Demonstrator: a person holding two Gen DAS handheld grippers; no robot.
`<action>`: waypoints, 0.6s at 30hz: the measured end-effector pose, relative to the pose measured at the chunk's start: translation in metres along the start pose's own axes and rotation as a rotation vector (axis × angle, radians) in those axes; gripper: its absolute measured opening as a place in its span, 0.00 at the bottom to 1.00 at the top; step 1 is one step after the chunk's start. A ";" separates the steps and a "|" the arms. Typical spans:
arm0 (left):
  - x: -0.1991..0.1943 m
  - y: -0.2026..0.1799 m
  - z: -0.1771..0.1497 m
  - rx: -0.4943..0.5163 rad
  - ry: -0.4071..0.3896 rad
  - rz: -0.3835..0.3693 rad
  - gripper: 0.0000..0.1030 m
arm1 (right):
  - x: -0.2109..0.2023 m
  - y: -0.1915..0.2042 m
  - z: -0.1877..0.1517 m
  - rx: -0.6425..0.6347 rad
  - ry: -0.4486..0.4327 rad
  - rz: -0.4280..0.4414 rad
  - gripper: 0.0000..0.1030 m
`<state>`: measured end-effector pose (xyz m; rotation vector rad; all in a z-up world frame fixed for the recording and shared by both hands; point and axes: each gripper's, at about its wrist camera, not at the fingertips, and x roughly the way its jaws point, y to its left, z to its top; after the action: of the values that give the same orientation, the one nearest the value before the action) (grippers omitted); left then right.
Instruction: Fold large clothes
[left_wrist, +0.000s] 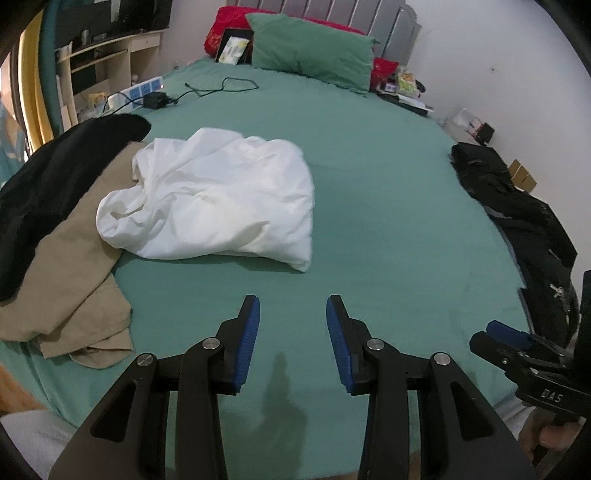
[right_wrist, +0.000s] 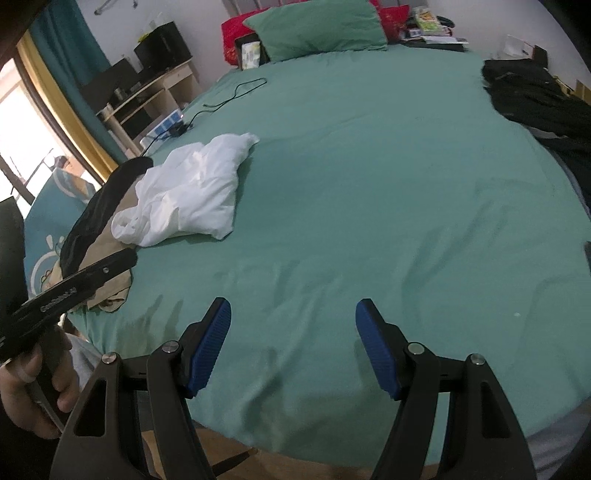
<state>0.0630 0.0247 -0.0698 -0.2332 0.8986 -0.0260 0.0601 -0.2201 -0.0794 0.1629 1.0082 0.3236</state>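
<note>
Broadly, a bed (left_wrist: 369, 192) covered by a smooth green sheet fills both views, with a grey headboard (left_wrist: 325, 14), a green pillow (left_wrist: 314, 51) and red cushions (left_wrist: 229, 33) along the top of the frame and a wooden shelf unit (left_wrist: 107, 62) against the wall at upper left. A crumpled white garment (left_wrist: 214, 199) lies left of centre in the left wrist view, its soft folds overlapping a flat tan garment (left_wrist: 70, 266) and a black one (left_wrist: 48, 177) that trail off the bed's left edge. Dark clothing (left_wrist: 517, 206) is heaped along the right edge, and a thin black cable (left_wrist: 218, 88) curls near the pillow. Between these piles the sheet's centre and near edge lie bare, lightly wrinkled. Both tools hover over that near edge with nothing between their ribbed blue pads: the left gripper (left_wrist: 293, 339) stands moderately apart, the right gripper (right_wrist: 293, 343) wider.
</note>
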 end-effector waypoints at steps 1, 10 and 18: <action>-0.004 -0.005 0.000 0.005 -0.005 -0.007 0.39 | -0.006 -0.005 -0.001 0.007 -0.007 -0.002 0.68; -0.035 -0.036 0.006 0.064 -0.061 -0.034 0.39 | -0.048 -0.036 -0.004 0.019 -0.068 -0.044 0.68; -0.077 -0.061 0.019 0.116 -0.174 -0.035 0.39 | -0.093 -0.057 -0.003 0.008 -0.138 -0.104 0.68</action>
<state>0.0344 -0.0224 0.0136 -0.1407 0.7173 -0.0887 0.0222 -0.3054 -0.0223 0.1372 0.8785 0.2111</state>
